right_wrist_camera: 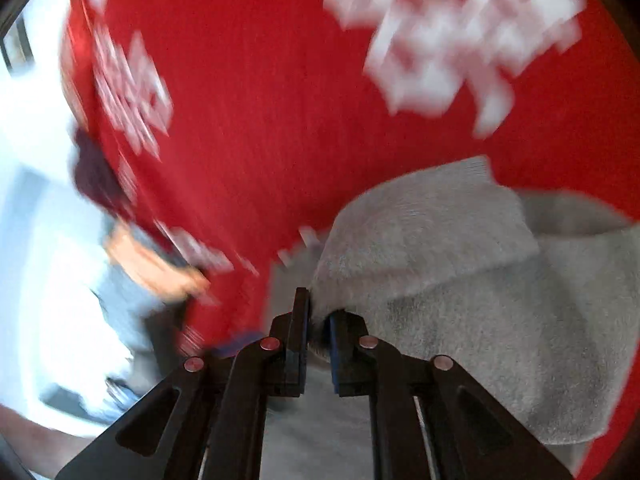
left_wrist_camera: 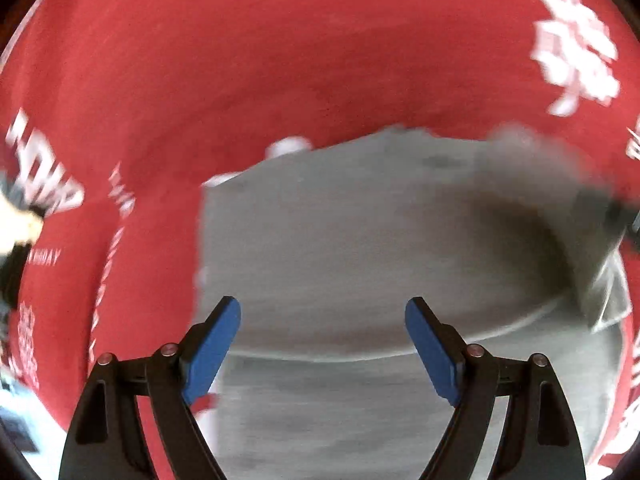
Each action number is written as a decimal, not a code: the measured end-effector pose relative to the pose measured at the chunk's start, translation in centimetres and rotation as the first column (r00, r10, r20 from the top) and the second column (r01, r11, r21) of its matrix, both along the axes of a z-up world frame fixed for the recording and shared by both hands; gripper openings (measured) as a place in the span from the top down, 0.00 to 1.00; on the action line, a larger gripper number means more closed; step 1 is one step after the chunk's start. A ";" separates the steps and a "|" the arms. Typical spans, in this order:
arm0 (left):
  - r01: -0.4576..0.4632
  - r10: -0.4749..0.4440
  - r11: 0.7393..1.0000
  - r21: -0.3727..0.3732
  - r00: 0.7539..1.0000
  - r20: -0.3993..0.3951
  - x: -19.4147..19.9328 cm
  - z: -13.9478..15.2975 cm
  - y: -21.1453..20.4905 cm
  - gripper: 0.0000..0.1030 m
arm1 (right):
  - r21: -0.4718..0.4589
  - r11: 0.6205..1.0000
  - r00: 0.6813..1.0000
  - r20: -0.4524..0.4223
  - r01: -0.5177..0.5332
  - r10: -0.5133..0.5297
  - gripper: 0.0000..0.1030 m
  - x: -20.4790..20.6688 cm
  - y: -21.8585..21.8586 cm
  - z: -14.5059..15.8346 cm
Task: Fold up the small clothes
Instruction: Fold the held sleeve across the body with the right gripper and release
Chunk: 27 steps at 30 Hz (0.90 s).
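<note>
A fold in progress: the right gripper (right_wrist_camera: pixel 318 322), jaws nearly closed, pinches the edge of a grey garment (right_wrist_camera: pixel 460 280) and carries it over a red cloth (right_wrist_camera: pixel 248 120), the fabric bunched between the blue pads (right_wrist_camera: pixel 334 344). The left gripper (left_wrist_camera: pixel 323 344) hangs above the same garment with its jaws wide and nothing between them, pointing steeply down.

Judged from these views, the step in hand is the turning of one side of the garment over onto the rest. The next move calls for laying the held edge flat and square, then letting go without dragging it; the free left gripper could pin or smooth the lower layer.

The garment is soft, fleecy knit, limp and thick, curling into a rounded flap where lifted; in the left view it lies as a flat grey panel with a stitched hem. Beyond it the red cloth covers the surface, smooth and printed with white lettering (right_wrist_camera: pixel 452 36), blurred past reading. A person's hand (right_wrist_camera: pixel 160 268) shows at the left, indistinct.
</note>
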State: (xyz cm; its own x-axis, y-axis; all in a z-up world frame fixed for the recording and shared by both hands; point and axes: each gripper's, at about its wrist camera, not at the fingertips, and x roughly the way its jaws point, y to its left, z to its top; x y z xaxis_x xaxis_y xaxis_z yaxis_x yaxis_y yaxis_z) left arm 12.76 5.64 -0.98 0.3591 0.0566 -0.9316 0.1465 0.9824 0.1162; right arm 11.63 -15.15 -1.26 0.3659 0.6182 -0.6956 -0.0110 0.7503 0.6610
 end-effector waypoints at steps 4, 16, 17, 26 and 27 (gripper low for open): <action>-0.058 0.058 0.998 -0.006 0.997 -0.058 0.1 -1.9 4.0 0.17 | -0.127 0.991 0.988 -0.152 -0.039 0.019 0.87 0.1 4.3 -4.8; -0.103 0.094 0.988 -0.118 0.993 -0.075 -1.1 -1.4 7.7 0.17 | 0.074 0.954 0.940 -0.209 0.290 -0.269 0.93 1.9 1.4 -4.7; -0.109 0.101 0.988 -0.113 0.992 -0.070 -1.2 -1.4 8.1 0.17 | 0.070 0.968 0.962 -0.153 0.241 -0.228 0.93 2.3 3.0 -3.7; -0.222 0.217 0.973 -0.062 0.973 -0.084 -2.4 -1.6 13.1 0.17 | -0.233 0.937 0.963 -0.132 -0.260 0.235 0.87 2.4 17.3 -3.4; -0.222 0.217 0.973 -0.064 0.973 -0.082 -2.4 -1.4 13.3 0.17 | -0.212 0.946 0.966 -0.132 -0.245 0.221 0.82 2.1 16.9 -3.4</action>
State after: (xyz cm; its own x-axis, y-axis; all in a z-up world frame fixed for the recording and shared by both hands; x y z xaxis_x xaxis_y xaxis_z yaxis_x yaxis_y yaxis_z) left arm 10.33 18.94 -2.42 0.2749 0.0579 -0.9597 -0.0684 0.9968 0.0406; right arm 13.73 1.71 -4.63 0.1479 0.5010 -0.8527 -0.1431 0.8640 0.4828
